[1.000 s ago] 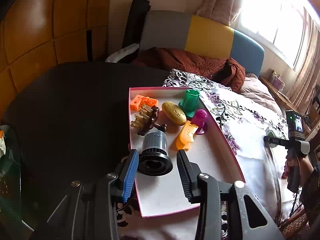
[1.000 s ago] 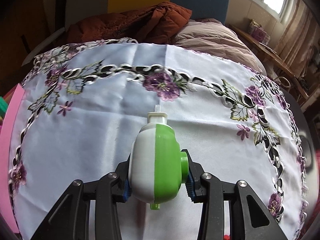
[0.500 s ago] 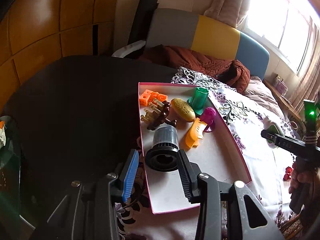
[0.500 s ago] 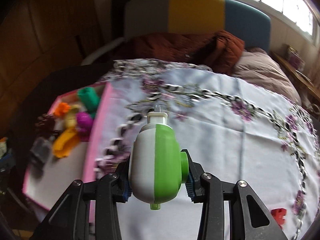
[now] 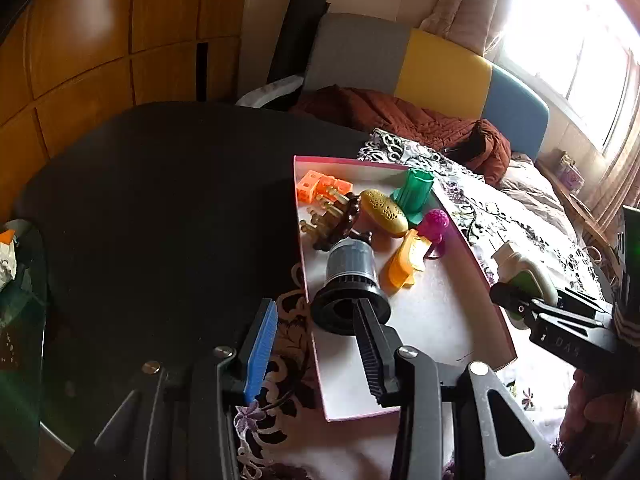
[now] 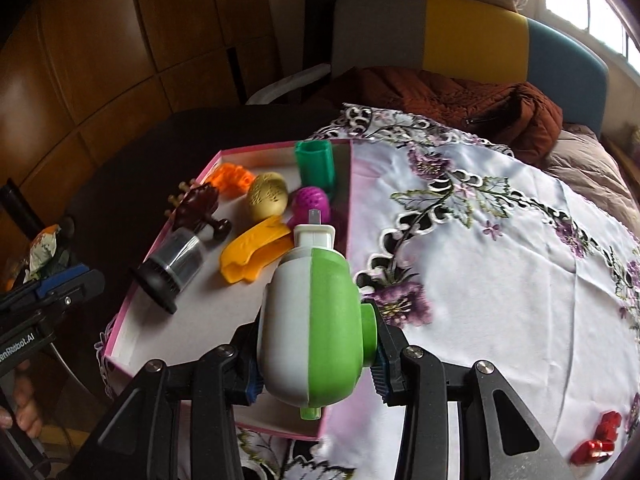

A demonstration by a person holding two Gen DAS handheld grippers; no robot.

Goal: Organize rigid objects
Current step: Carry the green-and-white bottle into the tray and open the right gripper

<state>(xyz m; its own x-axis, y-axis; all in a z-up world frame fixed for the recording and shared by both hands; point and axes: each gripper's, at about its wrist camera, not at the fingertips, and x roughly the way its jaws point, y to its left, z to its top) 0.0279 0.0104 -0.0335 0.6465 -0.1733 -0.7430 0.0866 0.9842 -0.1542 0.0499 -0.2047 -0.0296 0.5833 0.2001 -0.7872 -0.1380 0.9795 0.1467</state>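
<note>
The left gripper (image 5: 314,338) gapes empty over the pink tray's (image 6: 168,232) near edge; inside lie a black funnel-cup (image 6: 172,268), orange scoop (image 6: 256,252), green cup (image 6: 316,164) — the right gripper (image 6: 316,354) clamps the green-white toy (image 6: 316,328) above the tray's right wall.

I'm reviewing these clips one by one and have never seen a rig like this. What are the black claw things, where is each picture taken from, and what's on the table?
No robot here: a person holds a two-finger gripper in each hand, each with a fisheye camera looking along its fingers. One picture is from the left gripper, whose jaws stand open near a black-and-clear cylinder lying in a pink-rimmed tray. The other is from the right gripper, clamped on a green-and-white gadget at the tray's near right edge. The tray also holds an orange block, a yellow oval, a green cup and a magenta ball. A flowered tablecloth lies under and beside it.
</note>
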